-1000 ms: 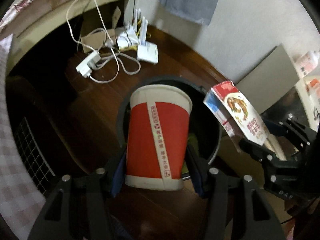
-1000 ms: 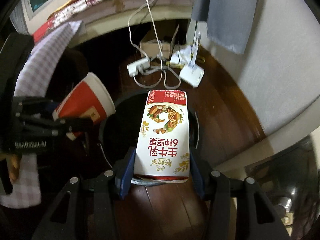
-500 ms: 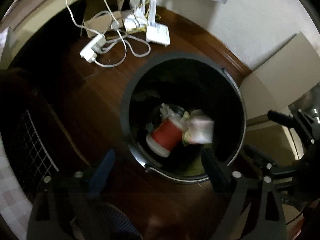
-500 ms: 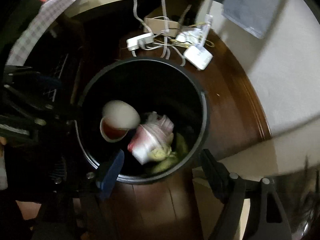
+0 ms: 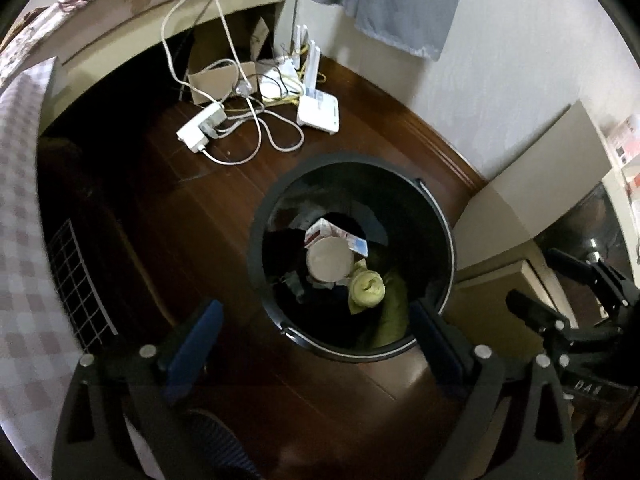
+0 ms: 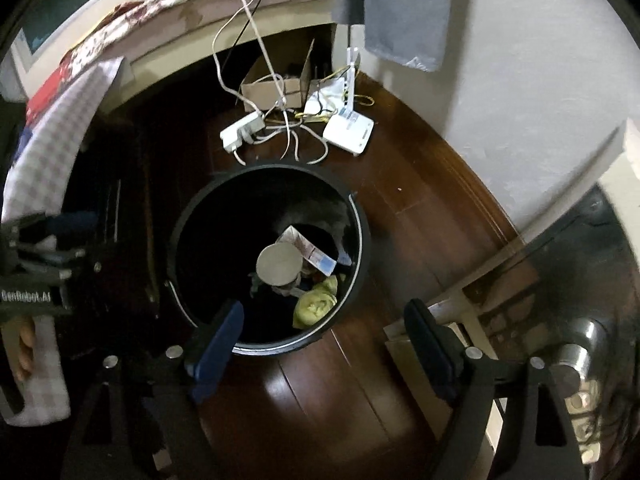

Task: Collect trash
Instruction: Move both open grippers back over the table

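- The left gripper (image 5: pixel 314 330) hangs above the bin with its fingers (image 5: pixel 194 334) spread wide, having just been opening; nothing sits between them, only the bin's near rim and the dark floor below.
- The right gripper (image 6: pixel 326 330) stands the same way: fingers (image 6: pixel 218 338) well apart, just opened further, with no item in their hold. Its left finger overlaps the bin's near rim in the picture, while its right finger lies over the floor and a pale ledge beside the bin.
- The paper cup (image 5: pixel 330 258) lies down inside the black trash bin (image 5: pixel 256 240), well below both pairs of fingers, its pale round end facing up.
- The milk carton (image 5: pixel 336 234) lies in the bin too, touching the cup on its far side and partly hidden by it.
- A crumpled yellow-green wad (image 5: pixel 366 286) rests just beside the cup, on the side nearer the fingers.
- In the right wrist view the same pile shows in the bin's right half: cup (image 6: pixel 279 264), carton (image 6: pixel 314 254), wad (image 6: pixel 316 302).
- The bin stands on a dark wooden floor (image 5: pixel 192 216).
- Beyond it, near the wall, lie a white power strip (image 5: pixel 200 128), tangled cables (image 5: pixel 260 136) and a white router (image 5: pixel 318 112), with a cardboard box (image 5: pixel 212 84) behind them.
- A grey cloth (image 5: pixel 388 4) hangs on the wall above.
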`<state>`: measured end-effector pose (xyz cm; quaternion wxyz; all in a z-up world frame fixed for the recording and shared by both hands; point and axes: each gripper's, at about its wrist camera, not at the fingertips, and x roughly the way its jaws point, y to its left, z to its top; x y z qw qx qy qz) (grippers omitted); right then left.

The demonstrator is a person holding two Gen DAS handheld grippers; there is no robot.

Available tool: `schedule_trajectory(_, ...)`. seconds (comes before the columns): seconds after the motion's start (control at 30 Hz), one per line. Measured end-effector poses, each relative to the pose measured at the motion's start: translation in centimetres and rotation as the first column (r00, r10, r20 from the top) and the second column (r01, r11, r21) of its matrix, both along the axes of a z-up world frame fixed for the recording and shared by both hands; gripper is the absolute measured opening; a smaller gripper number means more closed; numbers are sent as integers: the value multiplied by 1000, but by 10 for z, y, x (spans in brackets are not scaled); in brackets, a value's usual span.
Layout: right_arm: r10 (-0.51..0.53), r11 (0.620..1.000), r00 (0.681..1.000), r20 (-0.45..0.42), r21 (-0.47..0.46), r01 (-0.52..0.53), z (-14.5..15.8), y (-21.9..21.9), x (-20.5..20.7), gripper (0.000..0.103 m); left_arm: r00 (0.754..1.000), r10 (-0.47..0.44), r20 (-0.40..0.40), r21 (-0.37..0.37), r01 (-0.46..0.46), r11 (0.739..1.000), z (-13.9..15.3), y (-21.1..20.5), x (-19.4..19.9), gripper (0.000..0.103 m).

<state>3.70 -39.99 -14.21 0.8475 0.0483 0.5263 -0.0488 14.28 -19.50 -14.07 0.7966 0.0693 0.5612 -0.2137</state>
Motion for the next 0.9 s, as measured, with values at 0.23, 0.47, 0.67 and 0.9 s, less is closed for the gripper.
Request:
schedule_trajectory(0.23,-62,998,997,50,-26,63,44,15,12,84,979,71,190,-28,-67,997,51,28,-18,96)
schedule_trajectory(0.47,29,998,995,100,-64,-23,70,57,26,84,957,126,262,-52,-117,992,81,55,-20,97)
schedule_trajectory(0.67,68,997,989,132,-45,-63,84,81,33,84,934,178,311,-80,-161,984,98,81,-22,97)
schedule_trajectory(0.9,130,991,975,177,-48,-124,106,114,37,84,914,240,328,-100,-219,971,111,114,-25,97)
